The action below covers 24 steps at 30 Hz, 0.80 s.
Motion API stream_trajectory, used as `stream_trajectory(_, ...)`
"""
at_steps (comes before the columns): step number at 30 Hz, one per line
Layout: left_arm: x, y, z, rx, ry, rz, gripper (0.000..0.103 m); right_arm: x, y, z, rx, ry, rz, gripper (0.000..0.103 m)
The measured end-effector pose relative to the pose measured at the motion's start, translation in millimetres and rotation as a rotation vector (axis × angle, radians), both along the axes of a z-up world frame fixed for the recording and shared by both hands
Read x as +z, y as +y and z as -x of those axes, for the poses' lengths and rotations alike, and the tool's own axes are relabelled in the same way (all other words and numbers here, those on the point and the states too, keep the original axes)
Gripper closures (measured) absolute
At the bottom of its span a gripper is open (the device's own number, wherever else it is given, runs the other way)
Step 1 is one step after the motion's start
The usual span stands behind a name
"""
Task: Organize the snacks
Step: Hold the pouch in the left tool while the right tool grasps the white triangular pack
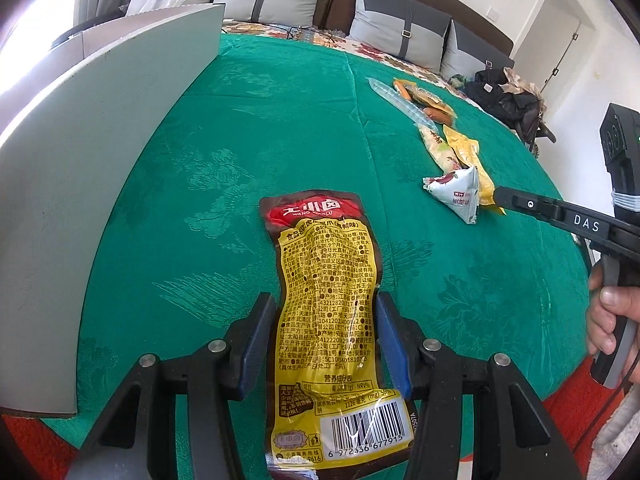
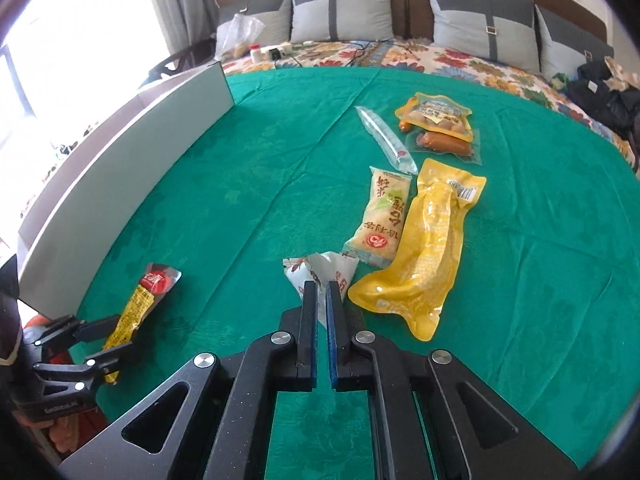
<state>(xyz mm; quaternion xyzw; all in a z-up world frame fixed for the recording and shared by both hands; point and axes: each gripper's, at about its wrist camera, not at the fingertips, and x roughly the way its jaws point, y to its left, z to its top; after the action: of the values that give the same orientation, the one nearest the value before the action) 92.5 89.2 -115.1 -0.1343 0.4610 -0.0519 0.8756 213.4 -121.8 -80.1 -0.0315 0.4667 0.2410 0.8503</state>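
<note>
Left fingers: the left gripper (image 1: 326, 320) is clamping its blue pads on the sides of the yellow packet (image 1: 324, 320), which is lying lengthwise between them, red end pointing away.
Right fingers: the right gripper (image 2: 322, 300) is pinching its two pads together on an edge of the white pouch (image 2: 320, 270), with only a thin slit showing between them.
Yellow packet: it is lying on the green cloth (image 1: 248, 140), barcode end nearest the left camera, near the grey board (image 1: 80, 180).
White pouch: it is sitting just beside the corn pack (image 2: 424, 252) and touching the lower end of the pale cracker bag (image 2: 378, 220).
Other snacks: the clear tube (image 2: 384, 140), the sausage pack (image 2: 444, 142) and the yellow-rimmed pack (image 2: 434, 112) are lying farther back on the cloth, close together.
Hand: a person's right hand (image 1: 612, 316) is gripping the right tool's handle.
Background: grey cushions (image 2: 340, 4) are leaning along the headboard behind a flowered bedspread (image 2: 460, 60).
</note>
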Motion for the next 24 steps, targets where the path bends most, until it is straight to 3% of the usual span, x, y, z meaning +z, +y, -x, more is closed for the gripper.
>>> stream_trajectory(2,0,-1,0,-0.002,0.0,0.002,0.053,-3,3,1,-0.007,0.016,0.033,0.085)
stream_trajectory(4,0,-1,2,-0.002,0.001,0.003,0.053,-3,11,1,0.005,-0.005,0.029,0.041)
stream_trajectory(5,0,-1,2,-0.002,0.001,0.002,0.053,-2,16,0,0.006,-0.032,0.023,0.04)
stream_trajectory(8,0,-1,4,-0.004,-0.003,-0.006,0.053,-4,41,-9,0.016,-0.047,0.014,0.041)
stream_trajectory(10,0,-1,5,-0.008,-0.006,-0.011,0.053,-14,58,-18,0.017,-0.049,0.079,0.045)
stream_trajectory(11,0,-2,5,-0.009,-0.007,-0.013,0.053,-23,65,-23,0.021,-0.021,0.13,0.055)
stream_trajectory(12,0,-2,6,-0.01,-0.006,-0.016,0.053,-27,68,-23,0.019,-0.015,0.164,0.075)
stream_trajectory(18,2,-2,1,0.0,-0.011,0.039,0.053,0,38,1,-0.036,-0.047,-0.011,0.08)
stream_trajectory(24,25,4,7,0.001,-0.065,0.12,0.053,20,-12,17,-0.096,0.003,-0.256,0.08)
